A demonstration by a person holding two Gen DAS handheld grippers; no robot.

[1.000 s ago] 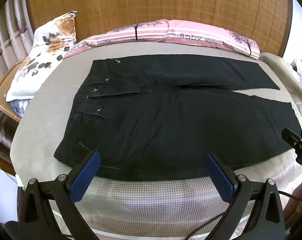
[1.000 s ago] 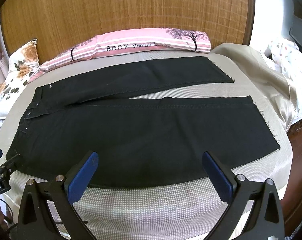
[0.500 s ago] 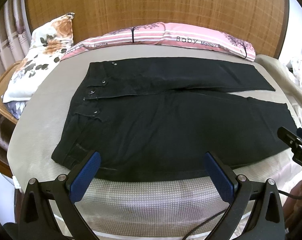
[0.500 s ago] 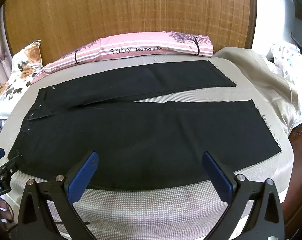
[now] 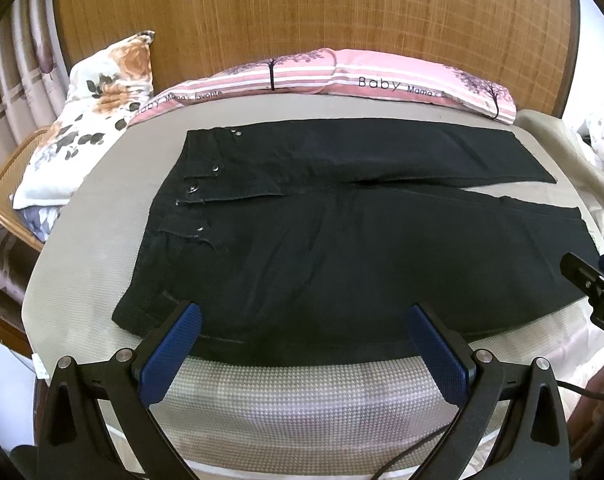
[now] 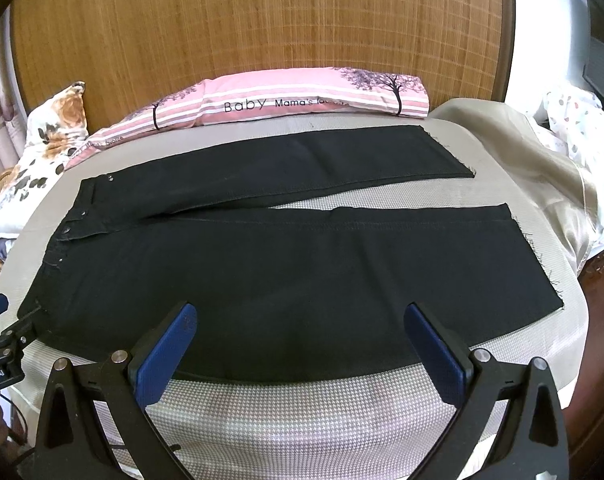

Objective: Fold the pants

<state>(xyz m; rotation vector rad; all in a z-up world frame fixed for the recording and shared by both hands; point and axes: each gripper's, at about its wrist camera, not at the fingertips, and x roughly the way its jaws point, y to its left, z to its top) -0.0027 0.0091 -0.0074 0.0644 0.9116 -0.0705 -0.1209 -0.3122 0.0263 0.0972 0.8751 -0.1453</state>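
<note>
- A pair of black pants (image 5: 342, 240) lay spread flat across a bed covered in a houndstooth-patterned sheet (image 5: 302, 392), waistband toward the left and the two legs running toward the right.
- The far leg (image 6: 302, 164) and the near leg (image 6: 322, 280) parted toward their frayed hems, a wedge of sheet showing between them.
- The waistband (image 5: 193, 196) was unfastened, its metal buttons visible in the left wrist view.
- The left gripper (image 5: 304, 316) was spread wide, its blue-padded fingers (image 5: 169, 356) empty, their tips seen over the near edge of the pants by the waist; the pictures did not show whether they touched the cloth.
- The right gripper (image 6: 299, 314) was likewise spread wide and held nothing, its blue fingers (image 6: 438, 354) seen over the near edge of the near leg; contact could not be told here either.
- Each gripper's tip showed at the edge of the other's view, at the near corners of the pants.
- A pink striped pillow (image 6: 293, 100) printed "Baby Mama's" lay along the woven headboard (image 6: 261, 20), beyond the pants and apart from them.
- A floral pillow (image 5: 85, 120) leaned at the far-left corner of the bed.
- A beige cover (image 6: 542, 168) was bunched at the right side, beside the leg hems.
</note>
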